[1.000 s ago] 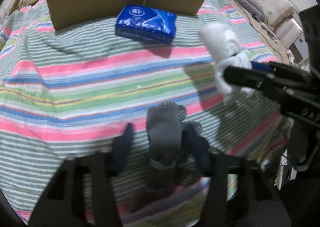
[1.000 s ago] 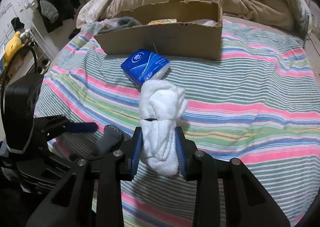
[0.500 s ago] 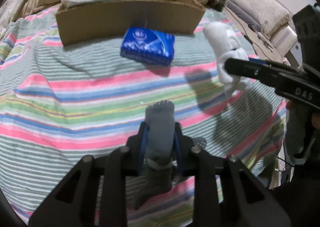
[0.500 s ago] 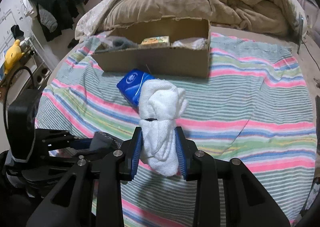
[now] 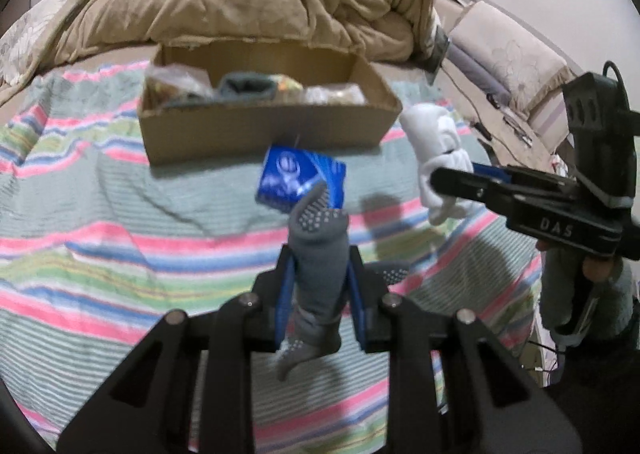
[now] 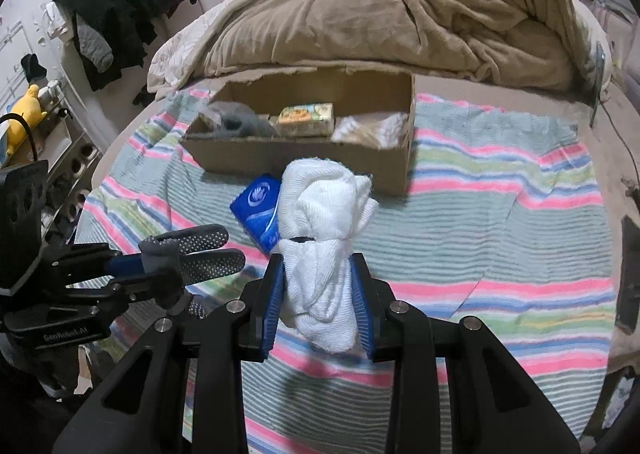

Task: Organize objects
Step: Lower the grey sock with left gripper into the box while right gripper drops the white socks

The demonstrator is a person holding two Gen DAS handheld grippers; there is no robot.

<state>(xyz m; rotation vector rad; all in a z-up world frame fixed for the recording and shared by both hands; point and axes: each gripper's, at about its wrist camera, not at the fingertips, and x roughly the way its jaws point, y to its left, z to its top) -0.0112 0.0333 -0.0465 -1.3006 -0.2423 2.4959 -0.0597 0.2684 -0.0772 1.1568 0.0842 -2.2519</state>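
Tan duvet (image 6: pixel 400 13) bunched behind — dark clothes (image 6: pixel 128 5) (hanging) and a yellow plush (image 6: pixel 24 109).

We hold our left gripper (image 5: pixel 320 286) tilted downward, jaws clamped on a grey sock (image 5: pixel 318 254). Our right gripper (image 6: pixel 318 302) tilts down likewise, jaws pressed on a white sock bundle (image 6: pixel 320 238). Both grippers sit near each other, apart.

We get two wrist fisheyes, each looking forward and down along its tool, close over the bed. Both share the cardboard box (image 5: pixel 264 121) (image 6: pixel 304 149) and the other tool.
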